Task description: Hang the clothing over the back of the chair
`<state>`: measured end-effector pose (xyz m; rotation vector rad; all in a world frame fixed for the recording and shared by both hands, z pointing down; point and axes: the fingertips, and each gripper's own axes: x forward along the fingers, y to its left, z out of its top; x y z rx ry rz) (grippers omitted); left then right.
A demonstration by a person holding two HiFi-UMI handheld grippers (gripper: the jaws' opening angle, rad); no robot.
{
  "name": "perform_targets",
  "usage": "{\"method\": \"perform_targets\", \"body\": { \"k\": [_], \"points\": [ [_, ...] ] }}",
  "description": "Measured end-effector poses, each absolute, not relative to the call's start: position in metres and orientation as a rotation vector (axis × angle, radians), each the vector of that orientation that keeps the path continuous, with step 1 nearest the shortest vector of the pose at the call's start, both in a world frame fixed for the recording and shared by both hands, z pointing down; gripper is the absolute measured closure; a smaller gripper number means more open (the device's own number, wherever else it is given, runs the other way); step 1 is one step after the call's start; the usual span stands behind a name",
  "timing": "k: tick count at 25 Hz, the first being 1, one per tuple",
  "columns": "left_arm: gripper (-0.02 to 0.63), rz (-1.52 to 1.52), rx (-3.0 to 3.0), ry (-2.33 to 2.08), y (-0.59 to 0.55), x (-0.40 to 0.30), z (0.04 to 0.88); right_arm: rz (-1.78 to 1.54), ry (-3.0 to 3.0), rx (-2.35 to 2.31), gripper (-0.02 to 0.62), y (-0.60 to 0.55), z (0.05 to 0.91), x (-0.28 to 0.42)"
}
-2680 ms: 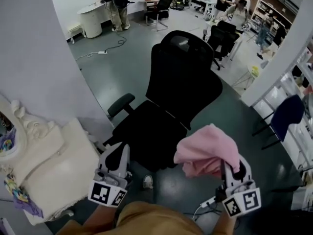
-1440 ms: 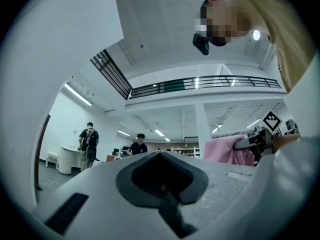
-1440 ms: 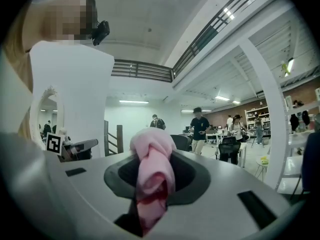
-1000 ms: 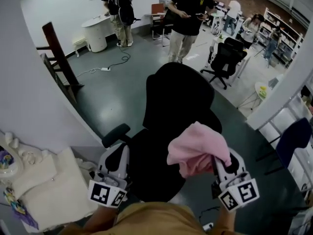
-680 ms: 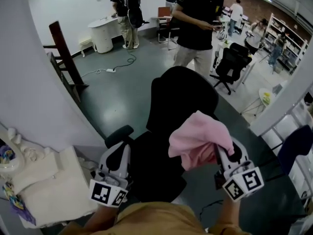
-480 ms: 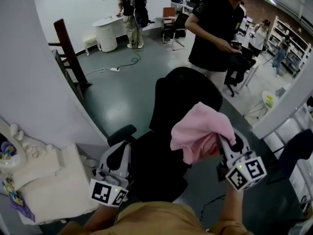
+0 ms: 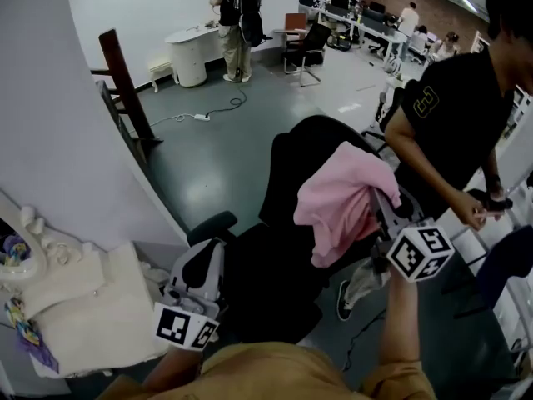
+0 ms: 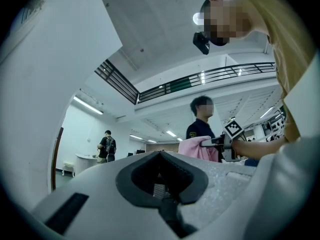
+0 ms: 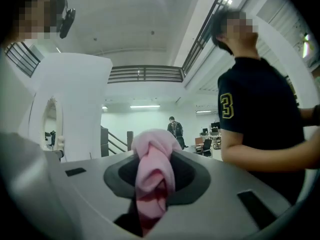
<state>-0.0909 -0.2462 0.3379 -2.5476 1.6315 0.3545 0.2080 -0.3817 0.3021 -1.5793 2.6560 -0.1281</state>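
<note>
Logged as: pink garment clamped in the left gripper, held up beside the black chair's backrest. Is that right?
Wrong gripper. The right gripper clamps the pink garment, as the right gripper view shows; the left gripper is empty. It is held up beside the black chair's backrest.

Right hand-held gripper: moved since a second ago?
Yes. The right hand-held gripper, shut on the pink clothing, went up and forward, nearer the chair back's top.

Mustard-tan shirt [image 7: 275, 377]; left tool [image 7: 202, 261], right tool [image 7: 387, 215]: pale grey shells, black inner padding, black-white marker cubes
</note>
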Motion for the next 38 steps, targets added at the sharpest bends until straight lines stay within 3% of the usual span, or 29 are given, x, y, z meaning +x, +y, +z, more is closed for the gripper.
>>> {"method": "perform_targets", "body": {
  "k": [22, 33, 38],
  "points": [
    [0.601, 0.328, -2.532, 1.69, -0.258, -0.104, 0.346, -0.039, 2.593, -1.721, 0.485, -0.512, 0.211, 0.259],
    [0.601, 0.297, -2.521, 1.722, -0.259, -0.103, 0.349, -0.239, 2.632, -1.79, 0.477, -0.572, 0.243, 0.282],
    [0.601, 0.267, -2.518, 1.759, -0.258, -0.109, 0.357, -0.477, 2.594, -1.672, 0.476, -0.585, 0.266, 0.29]
  ]
}}
